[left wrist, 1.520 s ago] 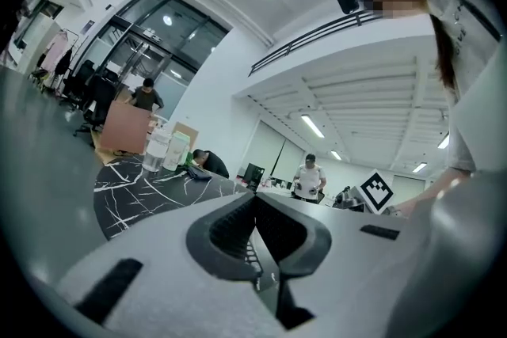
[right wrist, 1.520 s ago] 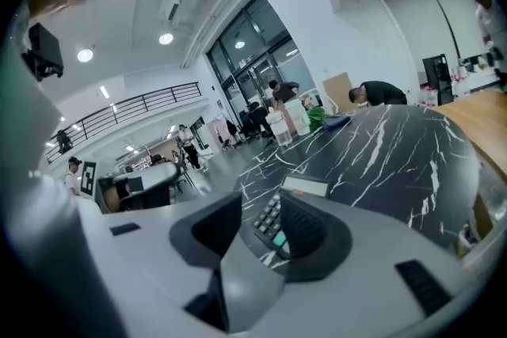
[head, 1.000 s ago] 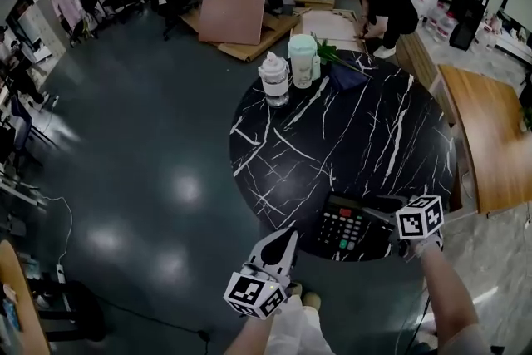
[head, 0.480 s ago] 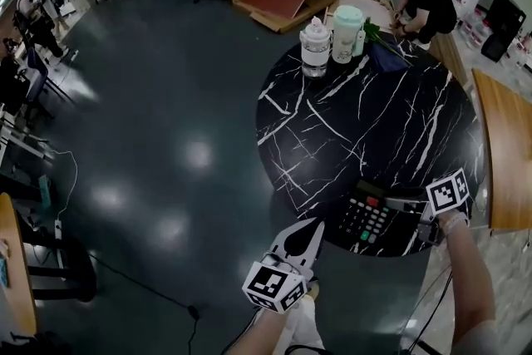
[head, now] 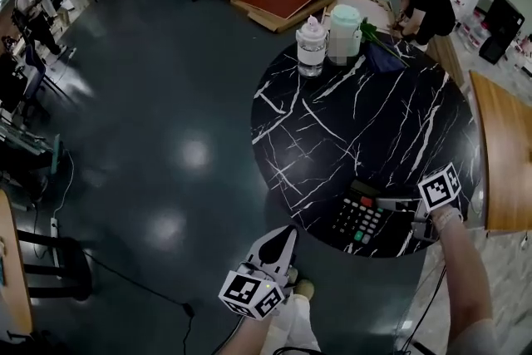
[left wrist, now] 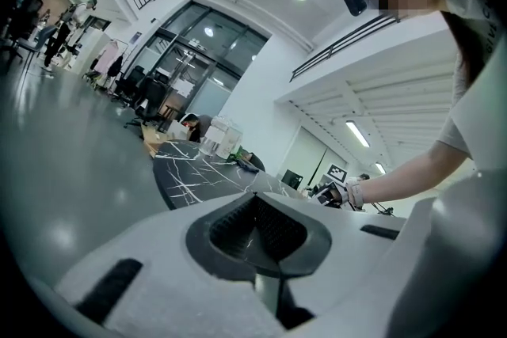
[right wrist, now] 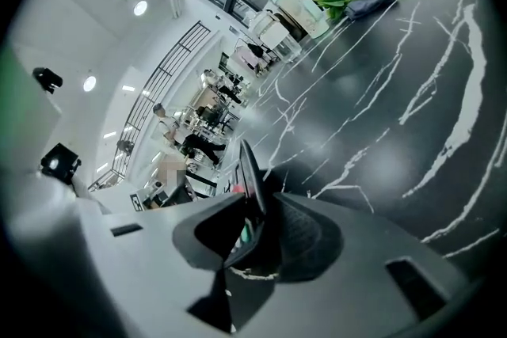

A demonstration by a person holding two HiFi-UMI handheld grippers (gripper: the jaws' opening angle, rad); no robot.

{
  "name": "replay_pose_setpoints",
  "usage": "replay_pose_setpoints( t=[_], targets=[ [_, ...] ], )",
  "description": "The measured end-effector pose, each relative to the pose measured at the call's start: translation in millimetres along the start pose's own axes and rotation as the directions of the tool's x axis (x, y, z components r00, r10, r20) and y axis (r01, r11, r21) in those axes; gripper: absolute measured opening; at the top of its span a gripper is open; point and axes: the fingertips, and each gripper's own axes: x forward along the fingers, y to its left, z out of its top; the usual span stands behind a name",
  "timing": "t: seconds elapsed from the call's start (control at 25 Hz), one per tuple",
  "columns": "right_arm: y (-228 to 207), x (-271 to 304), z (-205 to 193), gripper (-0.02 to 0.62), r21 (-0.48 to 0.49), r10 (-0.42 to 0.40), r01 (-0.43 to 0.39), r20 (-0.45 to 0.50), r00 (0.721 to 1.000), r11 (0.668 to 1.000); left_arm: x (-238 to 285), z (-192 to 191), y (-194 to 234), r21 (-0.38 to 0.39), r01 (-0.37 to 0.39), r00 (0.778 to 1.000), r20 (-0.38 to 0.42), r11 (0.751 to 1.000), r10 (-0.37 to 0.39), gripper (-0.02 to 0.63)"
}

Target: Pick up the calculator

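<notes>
Head view, change: the right gripper (head: pixel 392 216) sat at the calculator's right end a second ago with its jaws at their widest; they are closing now, one on each side of that end.
Head view, calculator (head: pixel 357 219): flat on the black marbled table (head: pixel 366 120), close to the near rim, in the same spot as before.
Head view, left gripper (head: pixel 280 239): lower than a second ago, off the table over the floor, well apart from the calculator.
Left gripper view, tongs: jaws together, nothing between the pads; the table is far ahead.
Right gripper view, tongs: part-way shut and narrowing. The calculator (right wrist: pixel 248 170) stands edge-on between the jaws, against the left pad, while a dark gap remains at the right pad.
Meaning for task: my reading is that the grasp is being made but is not yet firm, so no lift is due until both pads bear.
Writing: none legible in any view. The calculator shows red and green keys but no readable brand, the marker cubes carry only black-and-white squares, and the bottle (head: pixel 311 46) and jug (head: pixel 343 33) labels are too small to read.
</notes>
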Motion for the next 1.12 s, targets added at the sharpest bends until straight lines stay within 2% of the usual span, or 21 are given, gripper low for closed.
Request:
replay_pose_setpoints(
  t=[0.2, 0.32, 0.52, 0.68, 1.04, 1.12],
  targets=[
    [5.1, -7.2, 5.6, 0.073, 0.016, 0.056, -0.058, 0.11, 0.992, 0.998, -13.2, 0.3, 10.8, -0.009, -0.036, 0.999, -0.008, 0.999, 0.036, 0.006],
    [10.1, -10.6, 10.8, 0.064, 0.064, 0.077, -0.093, 0.216, 0.973, 0.994, -13.8, 2.3, 8.7, -0.01, -0.033, 0.999, -0.008, 0.999, 0.033, 0.006],
    [11.0, -29.3, 16.2, 0.061, 0.149, 0.067, -0.134, 0.385, 0.92, 0.98, -10.6, 12.5, -3.9, -0.012, -0.015, 1.0, -0.007, 1.0, 0.015, 0.006],
    [25.3, -49.8, 20.3, 0.061, 0.179, 0.078, -0.189, 0.495, 0.866, 0.966, -3.2, 30.1, -16.9, 0.011, 0.02, 1.0, 0.0, 1.0, -0.02, 0.007],
    [86.8, -85.0, 26.4, 0.063, 0.196, 0.106, -0.298, 0.645, 0.757, 0.934, 18.7, 78.2, -49.4, 0.053, 0.121, 0.992, 0.027, 0.991, -0.123, 0.006],
    [99.3, -94.7, 30.7, 0.063, 0.18, 0.106, -0.298, 0.668, 0.737, 0.937, 22.5, 89.7, -56.5, 0.057, 0.141, 0.989, 0.034, 0.988, -0.143, 0.006]
  ],
)
